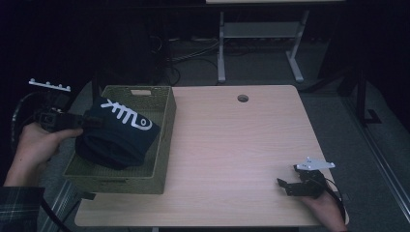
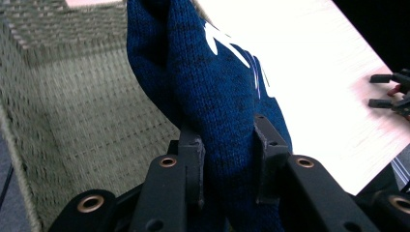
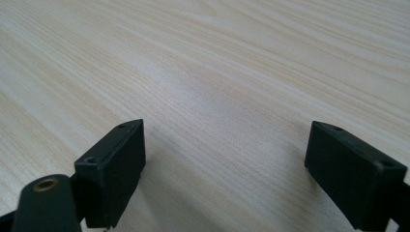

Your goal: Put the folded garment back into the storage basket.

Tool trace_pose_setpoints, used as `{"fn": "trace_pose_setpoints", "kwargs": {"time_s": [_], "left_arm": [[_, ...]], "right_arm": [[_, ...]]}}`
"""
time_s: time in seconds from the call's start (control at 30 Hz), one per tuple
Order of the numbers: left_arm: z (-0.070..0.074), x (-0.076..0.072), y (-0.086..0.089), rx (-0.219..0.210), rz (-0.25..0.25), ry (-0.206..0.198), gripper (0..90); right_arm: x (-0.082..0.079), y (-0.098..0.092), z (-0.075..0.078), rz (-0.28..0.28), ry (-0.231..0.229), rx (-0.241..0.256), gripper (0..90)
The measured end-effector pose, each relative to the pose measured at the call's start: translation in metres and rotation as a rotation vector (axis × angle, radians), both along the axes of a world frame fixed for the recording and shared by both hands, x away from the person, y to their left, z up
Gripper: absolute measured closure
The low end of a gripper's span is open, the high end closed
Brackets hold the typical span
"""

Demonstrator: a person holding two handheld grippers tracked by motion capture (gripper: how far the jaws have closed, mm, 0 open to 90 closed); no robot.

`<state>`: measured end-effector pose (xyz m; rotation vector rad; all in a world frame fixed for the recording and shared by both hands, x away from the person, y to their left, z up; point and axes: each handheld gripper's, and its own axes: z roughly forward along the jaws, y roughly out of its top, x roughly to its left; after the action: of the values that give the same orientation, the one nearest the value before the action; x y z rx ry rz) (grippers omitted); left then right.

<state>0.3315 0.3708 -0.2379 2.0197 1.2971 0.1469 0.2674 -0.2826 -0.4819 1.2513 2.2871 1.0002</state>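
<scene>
Dark blue knitted garment with white lettering (image 1: 118, 130) lies bundled in the olive-green woven basket (image 1: 164, 140) at the counter's (image 1: 232, 145) left, partly raised above the rim. Judged soft, light and limp; best gathered by a thick fold. Left claw (image 2: 227, 164) is pinching such a fold. Right claw (image 3: 227, 164) is spread, holding nothing, low over bare light wood. Basket contains nothing else visible.

Counter (image 1: 232, 145): pale wood grain, round cable hole (image 1: 242, 98) near far edge. Floor (image 1: 261, 63): grey, dim, with loose cables (image 1: 193, 53). Second table (image 1: 261, 34) beyond, white legs. Surroundings dark, light falling mainly on counter.
</scene>
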Motion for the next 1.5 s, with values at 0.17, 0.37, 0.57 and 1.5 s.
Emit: {"fn": "trace_pose_setpoints", "kwargs": {"time_s": [0.17,0.37,0.57,1.5], "left_arm": [[-0.016,0.005,0.002,-0.013,0.005,0.03,70.6],[-0.033,0.01,0.0,-0.017,0.001,0.067,70.6],[-0.052,0.017,-0.002,-0.023,0.002,0.104,70.6],[-0.103,0.039,0.017,0.185,0.077,0.156,58.5]], "right_arm": [[0.0,0.0,0.0,-0.002,0.002,0.001,14.0],[0.0,0.0,0.0,-0.003,-0.001,-0.002,14.0],[0.0,0.0,0.0,-0.002,0.0,-0.001,14.0],[0.001,0.0,0.0,-0.002,-0.002,-0.002,14.0]]}}
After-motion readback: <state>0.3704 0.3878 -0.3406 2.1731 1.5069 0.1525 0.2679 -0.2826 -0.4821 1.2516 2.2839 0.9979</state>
